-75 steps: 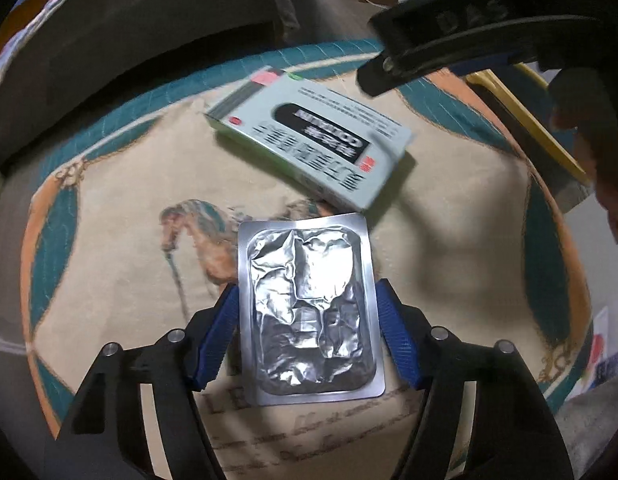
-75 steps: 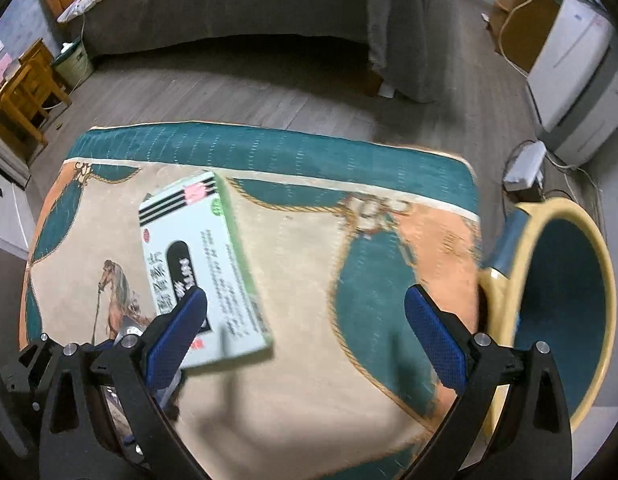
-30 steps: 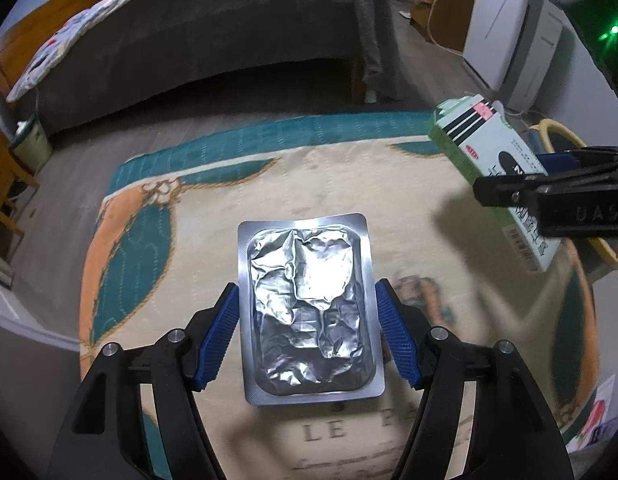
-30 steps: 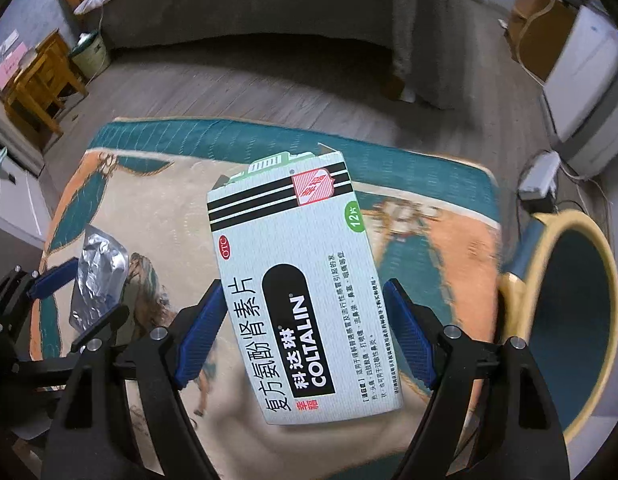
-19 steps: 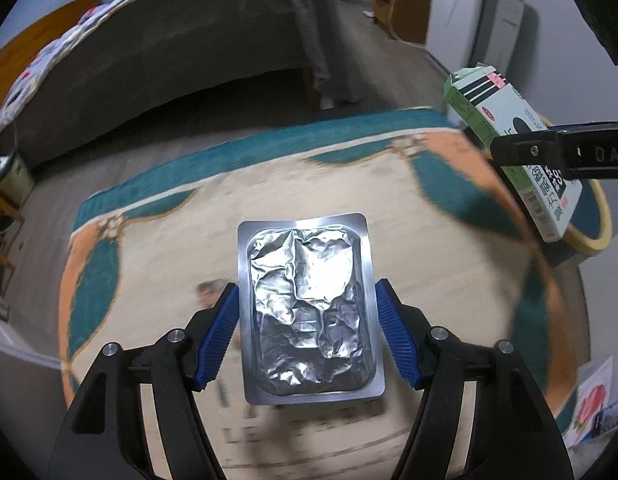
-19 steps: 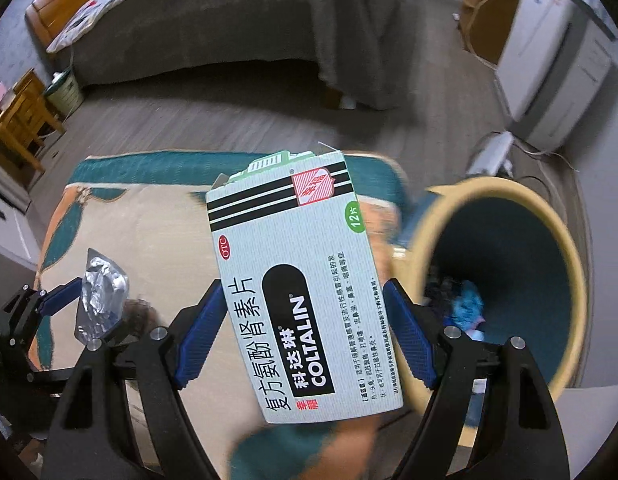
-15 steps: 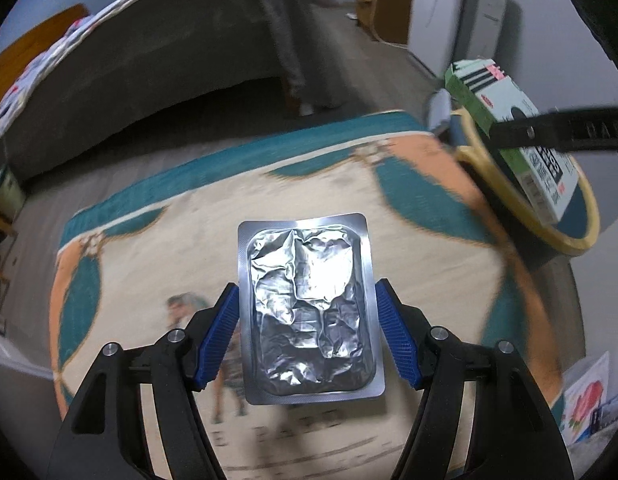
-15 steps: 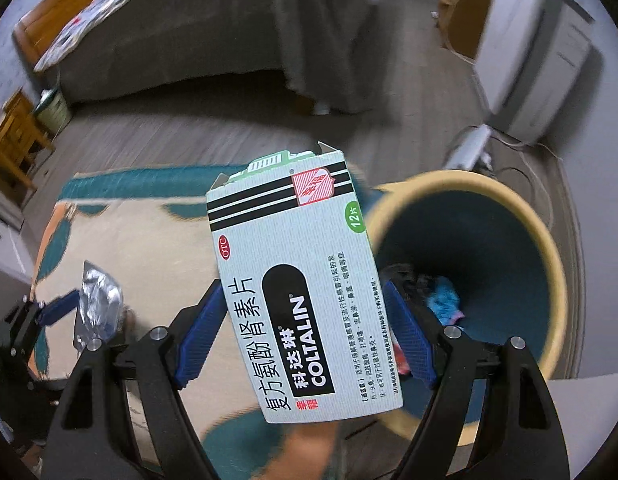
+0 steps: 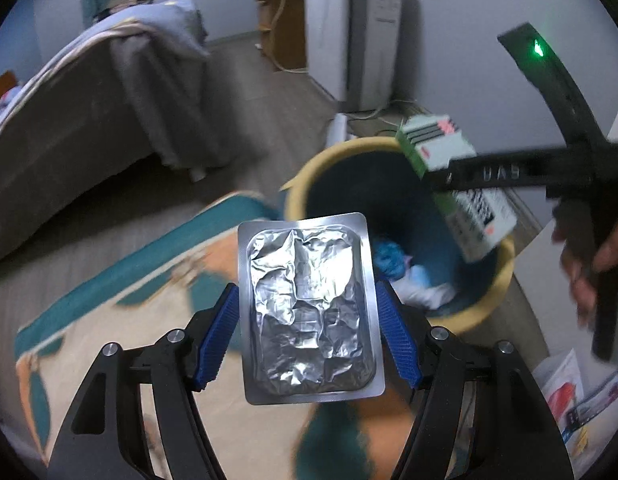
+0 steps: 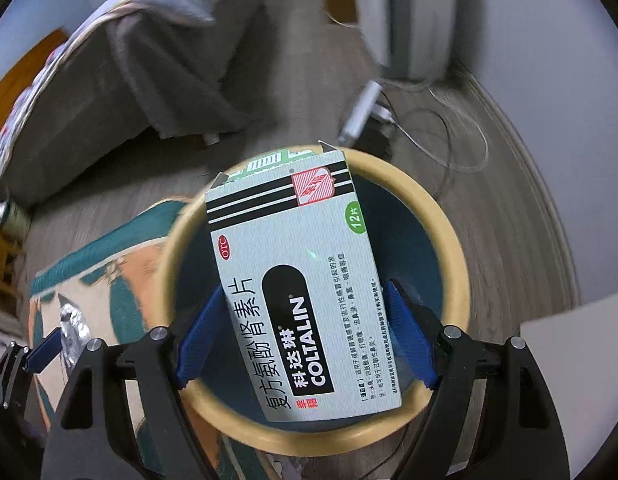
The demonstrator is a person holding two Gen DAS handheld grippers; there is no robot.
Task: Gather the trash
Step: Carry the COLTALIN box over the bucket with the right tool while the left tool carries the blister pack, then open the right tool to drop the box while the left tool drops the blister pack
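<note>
The light, stiff pale-green cardboard medicine box is clamped by its long edges in the right gripper at frame centre; the thin, crushable silver foil blister pack is pinched likewise in the left gripper.

Right hand-held gripper clamps medicine box over yellow-rimmed bin; patterned rug left.

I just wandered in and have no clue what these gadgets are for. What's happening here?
A person is clearing rubbish with a handheld gripper in each hand. The right gripper clamps a pale green cardboard medicine box above the round yellow-rimmed waste bin. The left gripper grips a crumpled silver foil blister sheet near the bin, over the patterned tablecloth's edge. Nothing is dropped yet.
</note>
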